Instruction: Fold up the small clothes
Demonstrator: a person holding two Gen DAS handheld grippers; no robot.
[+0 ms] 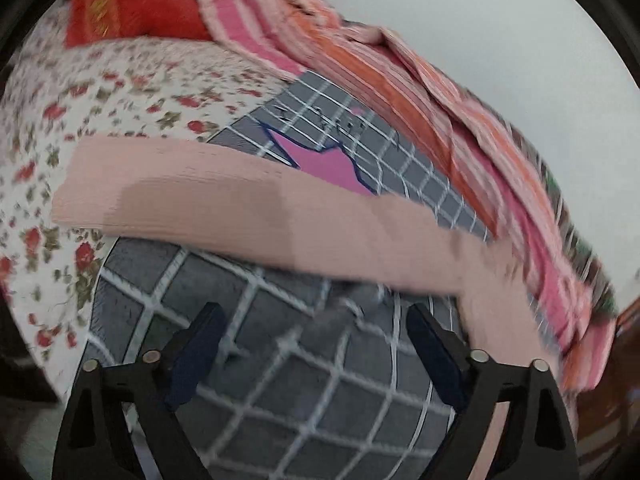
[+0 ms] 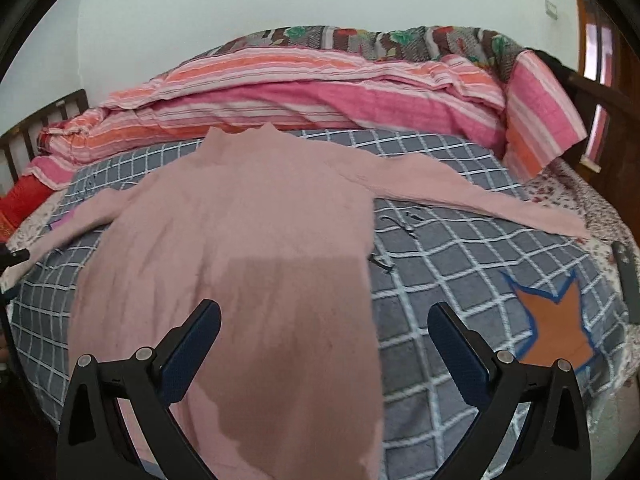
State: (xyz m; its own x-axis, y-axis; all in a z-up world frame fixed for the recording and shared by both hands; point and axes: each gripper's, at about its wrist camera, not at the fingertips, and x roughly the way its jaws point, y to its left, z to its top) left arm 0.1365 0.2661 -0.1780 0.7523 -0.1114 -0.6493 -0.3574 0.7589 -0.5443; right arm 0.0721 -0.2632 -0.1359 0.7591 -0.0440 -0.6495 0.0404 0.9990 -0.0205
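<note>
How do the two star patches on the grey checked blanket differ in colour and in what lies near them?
The pink star patch is pink, while the orange star patch is orange. A sleeve of the pink sweater crosses the pink star patch's lower edge and hides part of it; the orange star patch lies fully uncovered, apart from the sweater. Both have a blue outline and sit on the grey checked blanket.

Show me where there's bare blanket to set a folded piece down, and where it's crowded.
Free: the grey checked blanket to the right of the pink sweater's body, below its outstretched sleeve, up to the orange star patch. A smaller patch lies below the other sleeve, near the left gripper. Crowded: the striped quilt heaped along the far edge.
</note>
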